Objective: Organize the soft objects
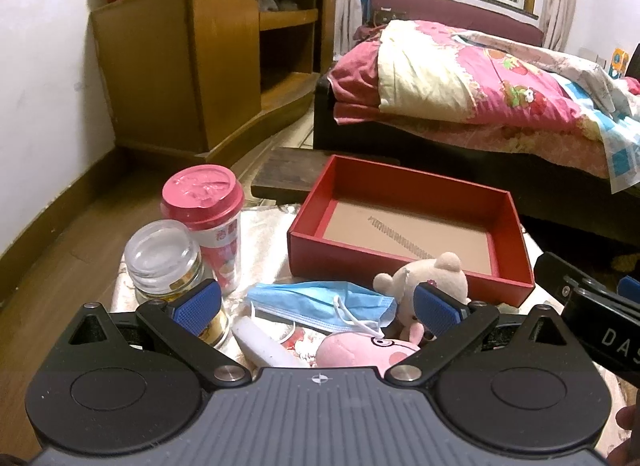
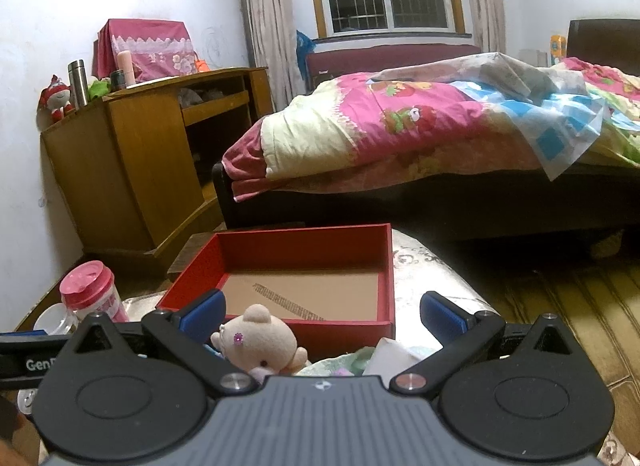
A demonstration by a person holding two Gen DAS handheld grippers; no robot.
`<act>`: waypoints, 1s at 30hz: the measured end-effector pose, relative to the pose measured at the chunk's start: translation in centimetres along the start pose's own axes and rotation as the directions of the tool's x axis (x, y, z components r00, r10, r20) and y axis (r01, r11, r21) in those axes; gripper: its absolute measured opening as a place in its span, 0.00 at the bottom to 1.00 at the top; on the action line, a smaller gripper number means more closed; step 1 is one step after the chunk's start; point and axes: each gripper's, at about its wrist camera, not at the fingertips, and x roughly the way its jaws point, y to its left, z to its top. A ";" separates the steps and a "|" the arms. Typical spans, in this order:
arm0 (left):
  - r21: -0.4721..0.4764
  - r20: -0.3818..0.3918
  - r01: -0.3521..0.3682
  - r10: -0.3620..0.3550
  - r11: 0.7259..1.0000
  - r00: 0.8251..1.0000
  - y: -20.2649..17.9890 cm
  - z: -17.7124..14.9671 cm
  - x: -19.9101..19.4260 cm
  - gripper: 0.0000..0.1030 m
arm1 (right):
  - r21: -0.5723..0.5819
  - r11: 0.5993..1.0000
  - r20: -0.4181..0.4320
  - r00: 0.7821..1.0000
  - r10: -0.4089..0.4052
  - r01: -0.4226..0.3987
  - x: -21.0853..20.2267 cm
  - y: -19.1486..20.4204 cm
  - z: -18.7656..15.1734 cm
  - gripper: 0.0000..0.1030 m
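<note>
Right wrist: bear (image 2: pixel 260 336) beside gripper (image 2: pixel 322 316).

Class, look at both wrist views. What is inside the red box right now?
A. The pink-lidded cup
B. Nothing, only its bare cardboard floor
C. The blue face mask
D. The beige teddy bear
B. The red box shows only its brown cardboard floor; the beige teddy bear, the blue face mask and the pink-lidded cup all sit outside it on the cloth.

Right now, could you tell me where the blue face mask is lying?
In the left wrist view, the blue face mask lies on the table in front of the red box, between the glass jar and the beige teddy bear, just above the pink pig plush.
</note>
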 end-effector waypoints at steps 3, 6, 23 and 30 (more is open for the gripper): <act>0.001 0.009 0.007 -0.007 1.000 1.000 0.0 -0.1 -0.5 0.95 | -0.004 1.000 0.013 1.000 -0.004 0.004 -0.6 0.2 0.0 0.81; 0.012 0.008 0.016 -0.016 1.000 1.000 0.0 -0.4 -0.8 0.95 | -0.013 1.000 0.020 1.000 -0.008 0.008 -1.2 0.2 -0.2 0.81; 0.198 -0.367 0.277 -0.191 0.940 0.910 -3.8 -9.8 3.4 0.85 | -0.064 0.997 -0.223 0.974 -0.045 0.031 0.0 -5.6 -3.5 0.81; 0.096 -0.399 0.272 -0.213 0.958 0.892 -4.1 -8.8 6.9 0.76 | -0.044 0.999 -0.279 0.960 -0.012 -0.001 0.9 -6.3 -3.8 0.81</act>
